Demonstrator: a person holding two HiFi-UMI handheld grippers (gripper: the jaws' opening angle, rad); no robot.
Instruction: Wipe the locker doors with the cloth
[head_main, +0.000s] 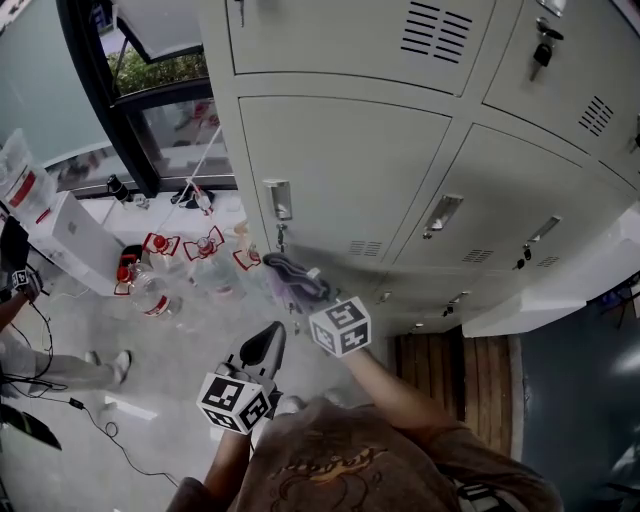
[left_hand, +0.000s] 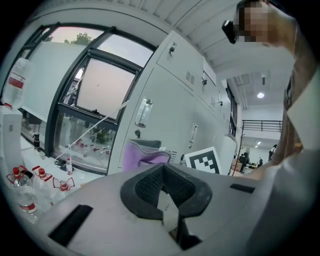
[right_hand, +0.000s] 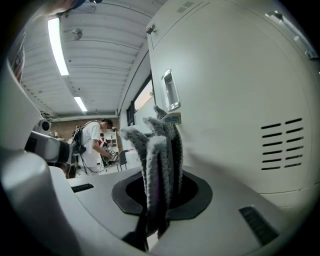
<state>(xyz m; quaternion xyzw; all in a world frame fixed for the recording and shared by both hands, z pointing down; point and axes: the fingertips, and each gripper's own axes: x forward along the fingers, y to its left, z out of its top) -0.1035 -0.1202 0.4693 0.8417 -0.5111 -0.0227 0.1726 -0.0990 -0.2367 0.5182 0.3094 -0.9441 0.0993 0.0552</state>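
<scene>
Grey cloth (right_hand: 159, 160) clamped in right gripper (head_main: 308, 296) by locker door (head_main: 350, 170); left gripper (head_main: 270, 340) closed empty, bottles (head_main: 150, 292) nearby.

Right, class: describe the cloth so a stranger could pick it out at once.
Find the pale grey lockers beside the dark-framed window. Below the handle of the door nearest that window, the right gripper is shut on the cloth. It is the only soft, purplish folded thing against flat metal.
</scene>
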